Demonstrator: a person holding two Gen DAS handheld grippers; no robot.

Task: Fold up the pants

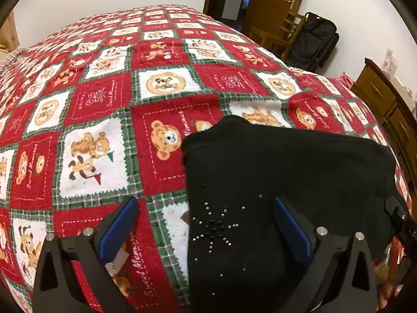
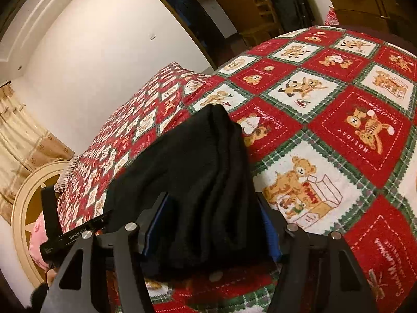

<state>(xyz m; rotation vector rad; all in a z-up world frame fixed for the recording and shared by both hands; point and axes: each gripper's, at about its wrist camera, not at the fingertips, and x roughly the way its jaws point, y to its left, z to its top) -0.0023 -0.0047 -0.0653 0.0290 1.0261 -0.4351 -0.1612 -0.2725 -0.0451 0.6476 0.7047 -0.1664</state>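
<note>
- The pants (image 1: 286,182), black and folded into a compact block, lie on the bed's quilt (image 1: 104,104), a red, white and green bear patchwork.
- A starburst of small studs (image 1: 213,228) shows on the pants' top layer in the left wrist view.
- The left gripper (image 1: 206,221) hovers with its jaws spread wide: one blue pad (image 1: 117,230) is over bare quilt, the other over the black cloth, and nothing is pinched.
- The right gripper (image 2: 208,224) straddles the pants (image 2: 198,177) at their near end, a blue pad on each side of the stacked layers; whether the pads press the cloth I cannot tell.
- Beyond the bed's far edge stand a door (image 1: 271,0), chair (image 1: 284,34) and black bag (image 1: 315,41).
</note>
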